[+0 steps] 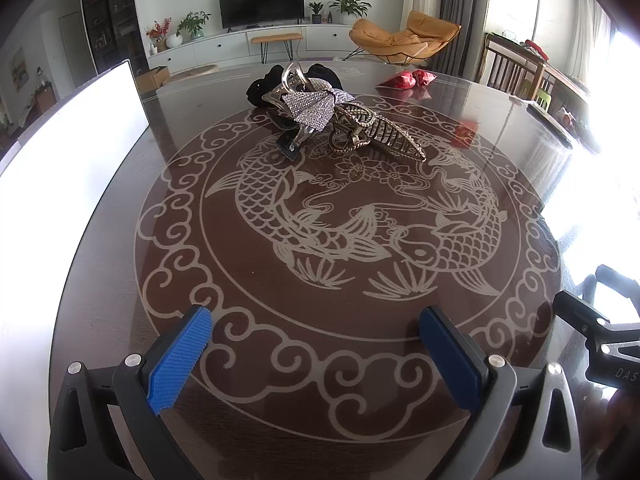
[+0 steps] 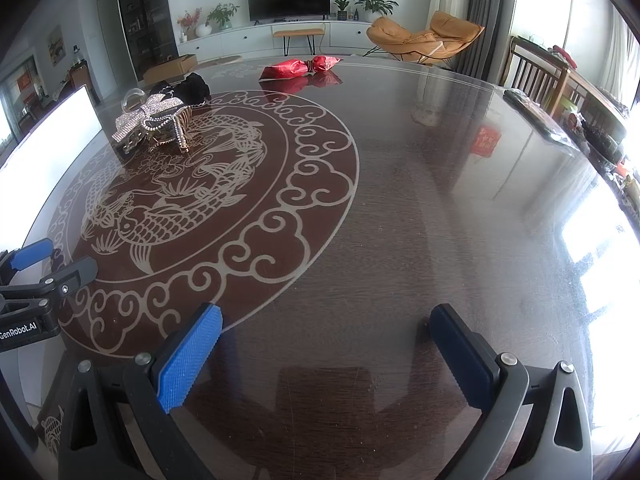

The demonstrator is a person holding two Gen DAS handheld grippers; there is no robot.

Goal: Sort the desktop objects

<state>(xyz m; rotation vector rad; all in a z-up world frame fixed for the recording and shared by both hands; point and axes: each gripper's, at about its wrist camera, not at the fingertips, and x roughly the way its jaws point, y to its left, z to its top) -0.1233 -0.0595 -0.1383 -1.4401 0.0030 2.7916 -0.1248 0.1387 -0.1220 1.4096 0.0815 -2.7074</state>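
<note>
A pile of hair accessories lies at the far middle of the round table (image 1: 120, 240): a rhinestone bow clip (image 1: 316, 106), a bronze claw clip (image 1: 376, 134), a clear claw clip (image 1: 294, 76) and a black scrunchie (image 1: 264, 88). In the right wrist view the same pile sits at the far left, with the bow clip (image 2: 146, 120) and the scrunchie (image 2: 192, 86). My left gripper (image 1: 316, 354) hovers open over the near rim of the fish pattern, well short of the pile. My right gripper (image 2: 326, 354) is open over bare dark wood, with nothing between its fingers.
A bright white box (image 1: 68, 152) stands along the table's left side. A red wrapped packet (image 2: 300, 67) lies at the far edge. A dark remote-like item (image 2: 528, 104) rests at the right rim. Wooden chairs (image 2: 536, 76) stand beyond the table on the right.
</note>
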